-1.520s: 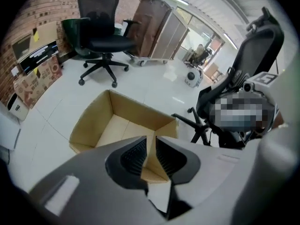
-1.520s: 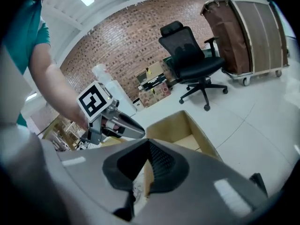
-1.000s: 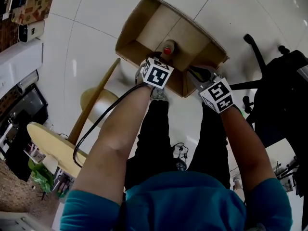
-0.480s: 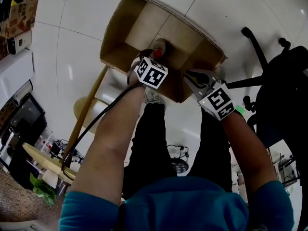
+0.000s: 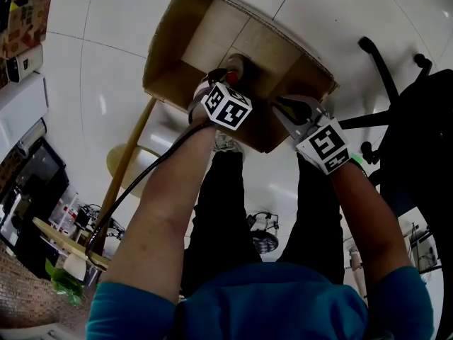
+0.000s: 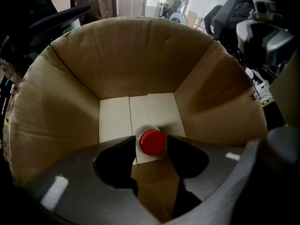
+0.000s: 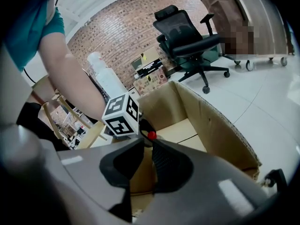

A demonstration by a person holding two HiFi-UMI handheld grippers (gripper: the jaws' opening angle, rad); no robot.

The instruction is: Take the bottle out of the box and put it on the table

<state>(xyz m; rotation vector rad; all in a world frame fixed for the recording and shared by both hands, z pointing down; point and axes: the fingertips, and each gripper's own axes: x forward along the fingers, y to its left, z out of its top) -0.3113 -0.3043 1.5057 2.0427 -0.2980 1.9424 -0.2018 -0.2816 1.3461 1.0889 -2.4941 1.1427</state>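
An open cardboard box (image 5: 177, 44) stands on the floor in front of me. Upright inside it is a clear bottle with a red cap (image 6: 152, 142). My left gripper (image 6: 152, 148) points straight down into the box. Its jaws stand on either side of the cap and are closing, with a thin gap still showing at the cap. The head view has that left gripper (image 5: 219, 80) over the bottle (image 5: 233, 66), its marker cube covering most of it. My right gripper (image 5: 281, 108) is shut on the box's near wall (image 7: 140, 177); from there the red cap (image 7: 151, 135) shows.
A black office chair (image 5: 414, 119) stands right of the box, also seen as the chair (image 7: 187, 36) against a brick wall. A round wooden stool (image 5: 131, 163) is to the left. My legs are just behind the box on the white tiled floor (image 5: 106, 62).
My left gripper has sunk into the box, and its marker cube now covers most of the bottle's cap in the head view. The right gripper has stayed on the box's wall.
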